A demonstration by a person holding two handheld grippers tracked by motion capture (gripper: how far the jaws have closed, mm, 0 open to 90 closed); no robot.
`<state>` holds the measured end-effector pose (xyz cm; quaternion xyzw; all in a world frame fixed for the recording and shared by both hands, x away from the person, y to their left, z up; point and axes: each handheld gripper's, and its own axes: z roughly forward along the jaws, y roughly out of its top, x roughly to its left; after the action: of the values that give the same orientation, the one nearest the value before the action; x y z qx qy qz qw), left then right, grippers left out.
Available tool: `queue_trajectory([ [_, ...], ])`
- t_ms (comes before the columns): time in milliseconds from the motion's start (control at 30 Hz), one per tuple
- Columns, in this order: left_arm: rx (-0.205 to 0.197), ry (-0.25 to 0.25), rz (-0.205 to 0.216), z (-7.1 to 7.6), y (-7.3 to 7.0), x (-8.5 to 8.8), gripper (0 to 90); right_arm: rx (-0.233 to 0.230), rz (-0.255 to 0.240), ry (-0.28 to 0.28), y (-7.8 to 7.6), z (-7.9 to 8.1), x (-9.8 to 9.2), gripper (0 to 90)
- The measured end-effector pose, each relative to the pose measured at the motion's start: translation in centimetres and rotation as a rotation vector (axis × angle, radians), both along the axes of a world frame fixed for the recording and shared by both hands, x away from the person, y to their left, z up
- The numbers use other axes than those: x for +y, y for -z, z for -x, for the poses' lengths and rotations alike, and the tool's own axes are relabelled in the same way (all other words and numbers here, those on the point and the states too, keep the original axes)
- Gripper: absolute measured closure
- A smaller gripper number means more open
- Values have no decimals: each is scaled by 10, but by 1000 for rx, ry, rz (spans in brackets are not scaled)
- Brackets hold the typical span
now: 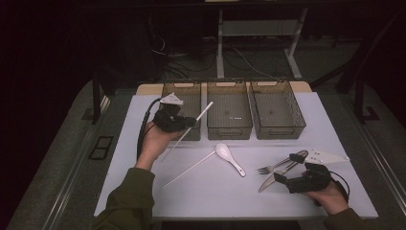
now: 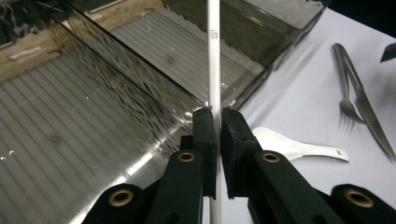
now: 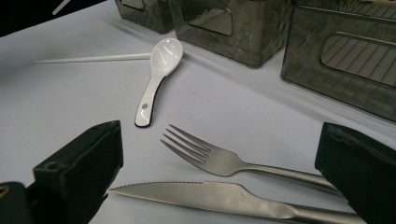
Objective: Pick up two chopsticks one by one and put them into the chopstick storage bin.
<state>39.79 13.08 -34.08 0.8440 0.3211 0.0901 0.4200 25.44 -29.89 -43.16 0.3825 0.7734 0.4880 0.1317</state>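
Chopstick (image 1: 194, 125) sat pinched in my left tongs (image 1: 190, 122), left of centre in the high view, above the leftmost bin (image 1: 183, 91). My right tongs (image 1: 286, 179) gaped wide over fork (image 3: 219, 158) and knife (image 3: 210, 193). Next, I judged, came lowering it into that bin.

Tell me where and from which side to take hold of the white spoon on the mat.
Grip the white spoon by its handle, coming straight down from above with the tool's jaws across its width. The handle is narrow, flat and straight, lying free on the mat; the bowl is wider and rounded, likely to slip, and the loose white chopstick ends right beside it.
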Motion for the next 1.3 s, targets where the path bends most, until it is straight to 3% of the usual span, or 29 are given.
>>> queue_trajectory([
  [300,0,-17,8,-22,-10,1,839,-4,-4,2,0,0,-1,11],
  [467,0,-16,-8,-34,-17,1,839,-3,-8,7,0,0,-1,11],
  [533,-2,-27,8,-39,-20,0,839,-3,-8,7,0,0,-1,10],
  [967,-25,-47,13,-69,-42,5,839,-5,-17,12,-1,0,-3,11],
  [1300,-57,-104,20,-94,-37,19,839,-1,-19,11,0,0,-3,11],
])
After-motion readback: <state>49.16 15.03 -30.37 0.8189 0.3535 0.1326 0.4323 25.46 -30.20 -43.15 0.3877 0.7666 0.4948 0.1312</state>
